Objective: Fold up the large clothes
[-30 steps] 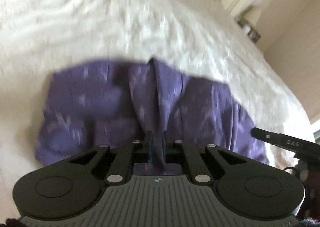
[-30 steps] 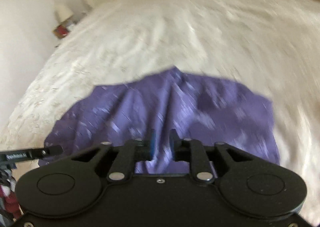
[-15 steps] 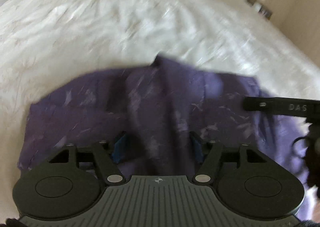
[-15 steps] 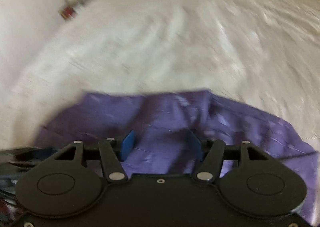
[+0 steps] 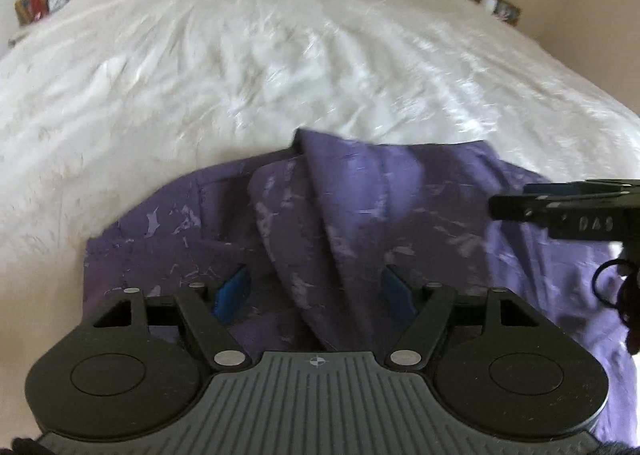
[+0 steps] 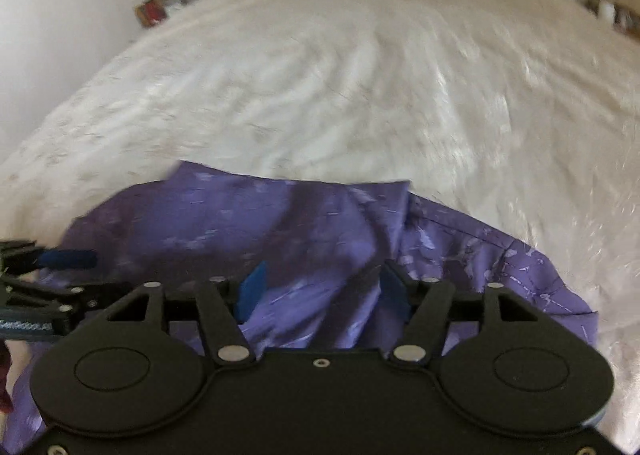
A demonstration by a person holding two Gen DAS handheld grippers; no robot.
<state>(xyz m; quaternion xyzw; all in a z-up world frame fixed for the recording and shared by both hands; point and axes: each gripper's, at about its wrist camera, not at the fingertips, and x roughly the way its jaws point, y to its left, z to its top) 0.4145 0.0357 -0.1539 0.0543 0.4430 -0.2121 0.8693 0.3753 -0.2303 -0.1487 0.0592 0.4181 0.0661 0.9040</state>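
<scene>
Left gripper (image 5: 314, 289): lower centre of its view, jaws opening, blue pads (image 5: 232, 291) spread wide; a raised fold of cloth runs between them, unpinched.
Purple garment (image 5: 360, 215): rumpled, lower half of both views, lying on the white bedspread (image 5: 280, 67).
Right gripper (image 6: 322, 289): lower centre of its view, jaws opening, pads clear of the cloth beneath.
</scene>
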